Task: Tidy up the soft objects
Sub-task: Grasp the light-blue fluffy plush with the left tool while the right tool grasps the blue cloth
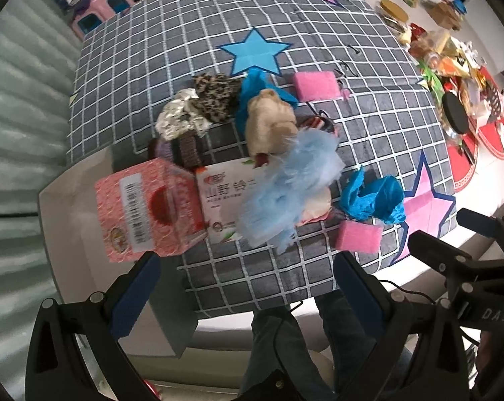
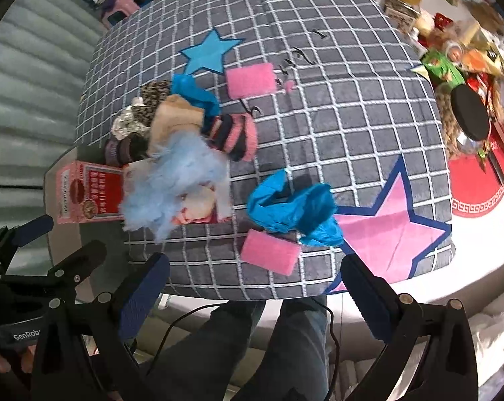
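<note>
Soft items lie heaped on a grey checked star cloth (image 1: 369, 127) (image 2: 352, 127): a fluffy light-blue piece (image 1: 285, 193) (image 2: 175, 180), a beige plush (image 1: 268, 123) (image 2: 171, 120), a leopard-print piece (image 1: 215, 97), a silvery scrunchie (image 1: 178, 117), a striped pink sock (image 2: 233, 135), crumpled blue cloth (image 1: 372, 197) (image 2: 292, 210) and two pink sponges (image 1: 359, 235) (image 1: 315, 85) (image 2: 270, 255) (image 2: 250, 80). My left gripper (image 1: 246, 267) hangs open above the near edge, holding nothing. My right gripper (image 2: 255, 270) is open too, just short of the near sponge.
A pink carton (image 1: 148, 210) (image 2: 88, 193) and a white carton (image 1: 225, 207) sit at the cloth's left edge. Jars, snack packets and red mats (image 1: 462, 100) (image 2: 479, 180) crowd the right of the white table. A person's legs (image 2: 252, 344) show below. Pink stools (image 1: 98, 10) stand behind.
</note>
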The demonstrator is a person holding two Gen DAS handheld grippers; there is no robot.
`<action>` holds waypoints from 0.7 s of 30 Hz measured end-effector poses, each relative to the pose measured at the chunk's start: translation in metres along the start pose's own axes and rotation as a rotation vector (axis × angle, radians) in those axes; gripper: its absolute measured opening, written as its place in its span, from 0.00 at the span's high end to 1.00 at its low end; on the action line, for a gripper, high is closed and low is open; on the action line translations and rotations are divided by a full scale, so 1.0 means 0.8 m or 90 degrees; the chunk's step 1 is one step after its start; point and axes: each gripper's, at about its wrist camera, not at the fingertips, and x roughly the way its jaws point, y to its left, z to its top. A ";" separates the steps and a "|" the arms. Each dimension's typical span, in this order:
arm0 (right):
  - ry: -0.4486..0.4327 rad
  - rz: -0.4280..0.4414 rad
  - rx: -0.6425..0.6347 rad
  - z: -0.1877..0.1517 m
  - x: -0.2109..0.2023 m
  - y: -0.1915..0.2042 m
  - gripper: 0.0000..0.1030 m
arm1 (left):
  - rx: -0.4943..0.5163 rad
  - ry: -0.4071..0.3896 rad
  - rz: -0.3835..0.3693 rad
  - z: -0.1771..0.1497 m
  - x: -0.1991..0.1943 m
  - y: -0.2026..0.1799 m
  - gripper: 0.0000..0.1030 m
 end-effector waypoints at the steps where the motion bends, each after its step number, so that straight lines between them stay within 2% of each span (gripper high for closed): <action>1: 0.000 -0.003 0.003 0.000 0.002 -0.004 0.00 | 0.008 0.000 0.003 0.002 0.003 -0.006 0.00; 9: 0.020 -0.018 0.036 0.004 0.030 -0.052 0.00 | 0.060 0.002 0.030 0.020 0.053 -0.054 0.00; 15: 0.046 -0.014 0.040 0.015 0.074 -0.068 0.00 | 0.065 -0.004 0.038 0.030 0.085 -0.061 0.01; 18: 0.057 -0.006 0.052 0.023 0.101 -0.073 0.00 | 0.053 0.005 0.058 0.038 0.104 -0.056 0.01; 21: 0.064 -0.004 0.055 0.033 0.127 -0.075 0.00 | 0.038 0.020 0.049 0.043 0.124 -0.048 0.01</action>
